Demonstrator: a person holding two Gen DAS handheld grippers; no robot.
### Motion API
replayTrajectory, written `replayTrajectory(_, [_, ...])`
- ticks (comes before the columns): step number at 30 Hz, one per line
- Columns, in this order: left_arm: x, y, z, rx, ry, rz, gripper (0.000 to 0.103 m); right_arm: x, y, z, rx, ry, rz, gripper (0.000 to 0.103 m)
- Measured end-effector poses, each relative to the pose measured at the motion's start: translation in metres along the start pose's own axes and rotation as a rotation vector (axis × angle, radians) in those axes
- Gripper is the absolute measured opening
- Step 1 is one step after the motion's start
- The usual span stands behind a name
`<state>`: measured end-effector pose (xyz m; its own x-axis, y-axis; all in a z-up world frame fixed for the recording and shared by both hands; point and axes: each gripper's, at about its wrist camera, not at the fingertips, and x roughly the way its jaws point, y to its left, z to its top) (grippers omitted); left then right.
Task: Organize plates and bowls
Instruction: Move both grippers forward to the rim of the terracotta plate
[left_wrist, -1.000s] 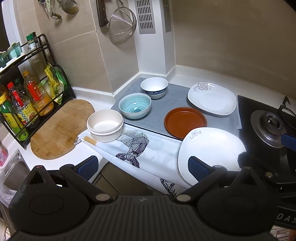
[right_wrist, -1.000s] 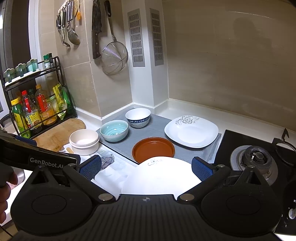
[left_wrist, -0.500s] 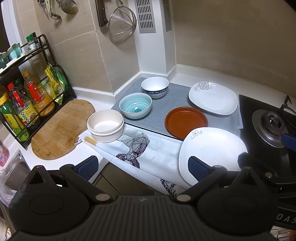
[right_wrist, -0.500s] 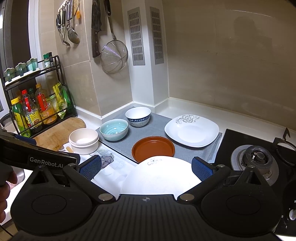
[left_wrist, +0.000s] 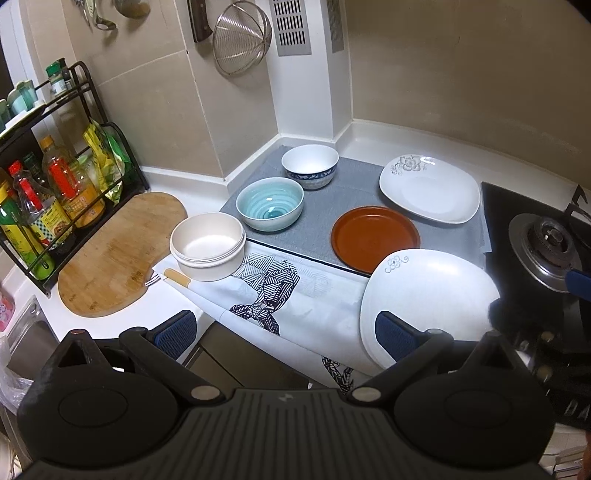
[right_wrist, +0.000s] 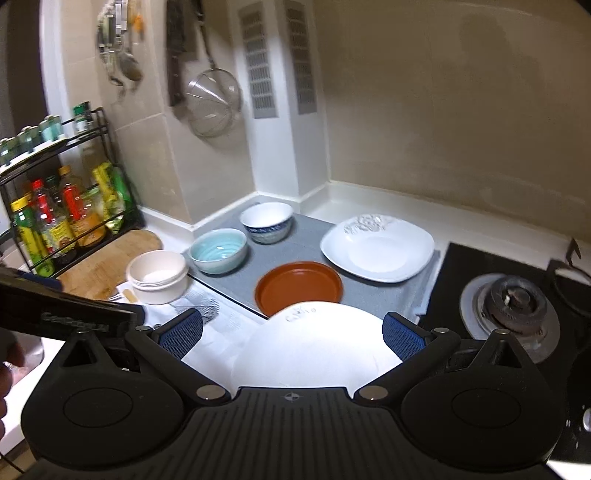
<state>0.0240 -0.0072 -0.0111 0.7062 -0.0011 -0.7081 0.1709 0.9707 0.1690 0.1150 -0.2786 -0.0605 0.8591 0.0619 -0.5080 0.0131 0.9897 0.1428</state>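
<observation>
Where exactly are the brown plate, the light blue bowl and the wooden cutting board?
brown plate (left_wrist: 375, 238), left wrist view, on its flat centre.
light blue bowl (left_wrist: 269, 206), left wrist view, on its ribbed inside.
wooden cutting board (left_wrist: 118, 254), left wrist view, on its bare middle.

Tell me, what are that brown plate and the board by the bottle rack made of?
The brown plate looks like glazed earthenware or possibly plastic: an even rust colour with a soft sheen, too little to settle it. The board looks like bamboo or wood, matte, with pale parallel grain strips and darker worn patches.

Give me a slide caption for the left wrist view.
Open left gripper faces three bowls, a brown plate and two white plates on a kitchen counter.
</observation>
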Motion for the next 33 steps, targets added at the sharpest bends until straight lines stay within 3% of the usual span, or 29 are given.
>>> replayTrajectory(5, [0.03,0.011,0.006,0.016,0.01,-0.028,0.103,0.024,-0.023,-0.002,0.04,0.016,-0.103,0.103])
replayTrajectory(10, [0.072,0.024,0.023,0.041,0.011,-0.066,0.103,0.047,-0.039,-0.003,0.152,0.088,-0.189,0.103])
replayTrajectory(13, [0.101,0.033,0.035,0.068,0.018,-0.086,0.103,0.065,-0.041,-0.001,0.234,0.081,-0.226,0.103])
replayTrajectory(18, [0.151,0.041,0.054,0.07,0.095,-0.168,0.103,0.091,-0.035,0.011,0.258,0.101,-0.286,0.103])
replayTrajectory(22, [0.189,0.036,0.069,0.025,0.159,-0.233,0.103,0.121,-0.033,0.026,0.251,0.154,-0.241,0.103])
replayTrajectory(26, [0.232,0.034,0.082,-0.128,0.272,-0.295,0.103,0.165,-0.041,0.039,0.234,0.219,-0.174,0.103])
replayTrajectory(29, [0.258,0.026,0.089,-0.208,0.333,-0.277,0.103,0.205,-0.054,0.046,0.212,0.256,-0.139,0.103])
replayTrajectory(33, [0.279,0.008,0.094,-0.204,0.371,-0.238,0.103,0.257,-0.069,0.046,0.195,0.331,-0.109,0.097])
